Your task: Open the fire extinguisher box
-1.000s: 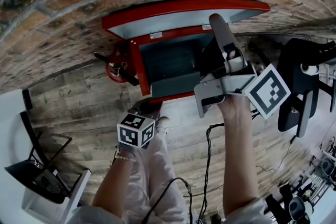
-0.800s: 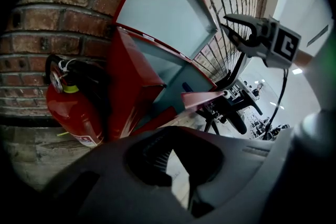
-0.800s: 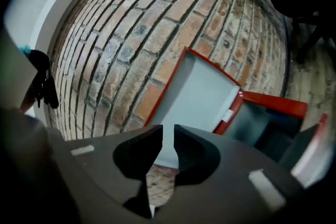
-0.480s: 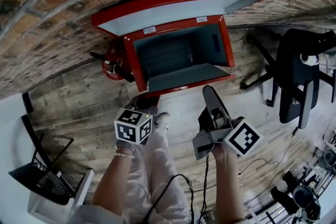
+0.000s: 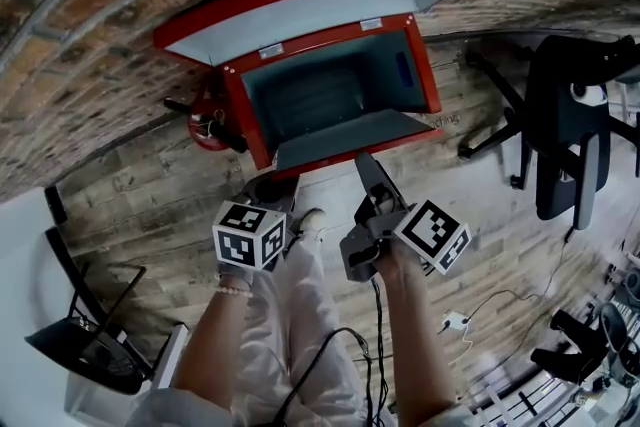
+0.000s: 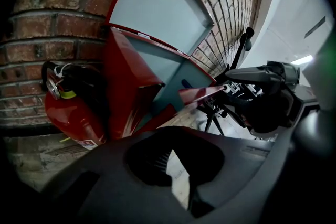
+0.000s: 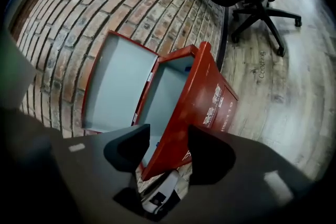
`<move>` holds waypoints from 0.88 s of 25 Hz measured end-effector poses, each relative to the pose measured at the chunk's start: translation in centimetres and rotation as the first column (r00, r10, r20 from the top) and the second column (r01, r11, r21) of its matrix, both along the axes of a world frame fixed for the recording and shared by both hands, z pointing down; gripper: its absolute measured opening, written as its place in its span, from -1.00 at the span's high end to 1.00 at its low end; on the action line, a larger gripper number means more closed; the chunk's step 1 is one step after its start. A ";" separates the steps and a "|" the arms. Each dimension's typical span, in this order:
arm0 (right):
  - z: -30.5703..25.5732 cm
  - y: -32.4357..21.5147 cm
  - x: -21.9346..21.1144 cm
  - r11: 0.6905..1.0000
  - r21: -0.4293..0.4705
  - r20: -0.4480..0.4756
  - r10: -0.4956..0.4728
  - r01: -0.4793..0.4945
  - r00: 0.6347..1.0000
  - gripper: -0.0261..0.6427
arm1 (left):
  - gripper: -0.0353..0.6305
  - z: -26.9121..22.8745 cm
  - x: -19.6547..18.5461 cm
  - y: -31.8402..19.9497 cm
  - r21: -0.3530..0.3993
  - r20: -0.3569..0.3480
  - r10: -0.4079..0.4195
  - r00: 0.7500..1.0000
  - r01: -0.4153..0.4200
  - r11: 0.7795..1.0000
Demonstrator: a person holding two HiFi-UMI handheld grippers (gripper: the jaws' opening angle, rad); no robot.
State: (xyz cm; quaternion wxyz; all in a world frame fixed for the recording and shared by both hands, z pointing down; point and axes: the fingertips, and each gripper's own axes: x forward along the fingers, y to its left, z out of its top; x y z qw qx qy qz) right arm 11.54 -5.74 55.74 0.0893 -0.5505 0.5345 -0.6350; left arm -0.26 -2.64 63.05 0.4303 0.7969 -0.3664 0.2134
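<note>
Fire extinguisher box (image 5: 330, 100) open already (lid up, front flap down). Right gripper (image 7: 168, 149) jaws just opened wide, empty; left gripper (image 6: 176, 162) jaws together, empty. Next: probably just back off.

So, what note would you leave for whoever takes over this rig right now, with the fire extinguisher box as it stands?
Left gripper: shut, empty, held short of the box.
Right gripper: open, its jaws have just been opening; nothing between them, clear of the box.
Fire extinguisher box: on the floor at the brick wall, lid raised, front panel folded down. The fire extinguisher stands outside, at the box's left in the head view.
Done: the box is open.
Left: nothing apparent for this task.
</note>
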 end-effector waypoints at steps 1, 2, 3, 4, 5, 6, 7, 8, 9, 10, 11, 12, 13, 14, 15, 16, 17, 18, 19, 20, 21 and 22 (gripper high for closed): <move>0.1 -0.3 -0.3 1.000 0.014 0.012 -0.001 0.001 1.000 0.27 | 0.89 0.0 0.0 0.0 0.000 0.002 0.002 1.000 -0.002 1.000; 0.4 -0.5 -0.6 1.000 0.015 0.017 0.000 0.000 1.000 0.26 | 0.90 0.0 0.1 0.1 0.000 0.003 0.004 1.000 -0.004 1.000; 0.7 -0.5 -0.7 1.000 0.008 0.016 0.002 -0.002 1.000 0.26 | 0.89 0.0 0.1 0.1 0.000 0.003 0.007 1.000 -0.007 1.000; 1.0 -0.5 -0.9 1.000 -0.003 0.013 0.004 -0.004 1.000 0.26 | 0.89 0.0 0.1 0.2 0.000 0.005 0.010 1.000 -0.010 1.000; 1.3 -0.4 -1.0 1.000 -0.014 0.007 0.005 -0.005 1.000 0.26 | 0.90 0.1 0.2 0.2 -0.001 0.006 0.012 1.000 -0.012 1.000; 1.6 -0.3 -1.0 1.000 -0.024 0.001 0.008 -0.007 1.000 0.27 | 0.89 0.1 0.2 0.2 0.000 0.008 0.014 1.000 -0.014 1.000; 1.9 -0.2 -1.1 1.000 -0.028 -0.005 0.010 -0.011 1.000 0.32 | 0.89 0.2 0.2 0.2 0.000 0.008 0.017 1.000 -0.017 1.000; 1.9 -0.2 -1.1 1.000 -0.024 -0.005 0.015 -0.015 1.000 0.35 | 0.89 0.2 0.2 0.3 0.000 0.009 0.020 1.000 -0.020 1.000; 1.8 -0.3 -1.1 1.000 -0.014 0.000 0.021 -0.021 1.000 0.40 | 0.89 0.3 0.2 0.3 0.000 0.011 0.025 1.000 -0.025 1.000; 1.7 -0.3 -1.2 1.000 -0.003 0.005 0.028 -0.028 1.000 0.47 | 0.89 0.3 0.2 0.3 0.001 0.013 0.030 0.999 -0.030 1.000; 1.6 -0.4 -1.3 0.999 0.004 0.006 0.033 -0.033 0.999 0.51 | 0.90 0.3 0.2 0.4 0.002 0.015 0.035 0.999 -0.035 0.999; 1.6 -0.3 -1.3 0.999 0.006 0.001 0.038 -0.038 0.999 0.52 | 0.89 0.2 0.2 0.4 0.002 0.017 0.040 0.999 -0.040 0.999; 1.5 -0.2 -1.2 0.999 0.005 -0.004 0.045 -0.045 0.999 0.52 | 0.89 0.2 0.2 0.5 0.003 0.019 0.046 0.999 -0.046 0.999; 1.5 0.0 -1.2 0.999 0.003 -0.008 0.052 -0.052 0.999 0.53 | 0.89 0.1 0.2 0.7 0.003 0.021 0.054 0.998 -0.054 0.999; 1.5 0.2 -1.1 0.998 0.000 -0.012 0.059 -0.059 0.998 0.54 | 0.90 0.0 0.2 0.9 0.005 0.024 0.063 0.998 -0.063 0.998; 1.6 0.4 -1.0 0.998 -0.003 -0.016 0.065 -0.065 0.998 0.54 | 0.89 -0.1 0.2 1.1 0.007 0.029 0.074 0.997 -0.074 0.997; 1.6 0.6 -0.9 0.998 -0.005 -0.020 0.070 -0.070 0.997 0.55 | 0.90 -0.2 0.2 1.3 0.010 0.034 0.085 0.996 -0.086 0.996; 1.6 0.8 -0.8 0.997 -0.007 -0.023 0.074 -0.074 0.997 0.55 | 0.89 -0.4 0.1 1.6 0.013 0.039 0.096 0.995 -0.097 0.995; 1.6 1.0 -0.7 0.997 -0.008 -0.027 0.078 -0.078 0.997 0.56 | 0.89 -0.5 -0.1 1.8 0.015 0.043 0.106 0.993 -0.107 0.994; 1.6 1.2 -0.7 0.997 -0.009 -0.030 0.081 -0.081 0.996 0.56 | 0.89 -0.6 -0.2 2.0 0.017 0.047 0.116 0.992 -0.117 0.993; 1.7 1.4 -0.7 0.996 -0.010 -0.032 0.083 -0.084 0.996 0.56 | 0.89 -0.8 -0.5 2.2 0.019 0.053 0.125 0.991 -0.127 0.992; 1.7 1.7 -0.6 0.996 -0.010 -0.034 0.087 -0.087 0.996 0.57 | 0.89 -0.9 -0.7 2.4 0.021 0.059 0.135 0.989 -0.137 0.990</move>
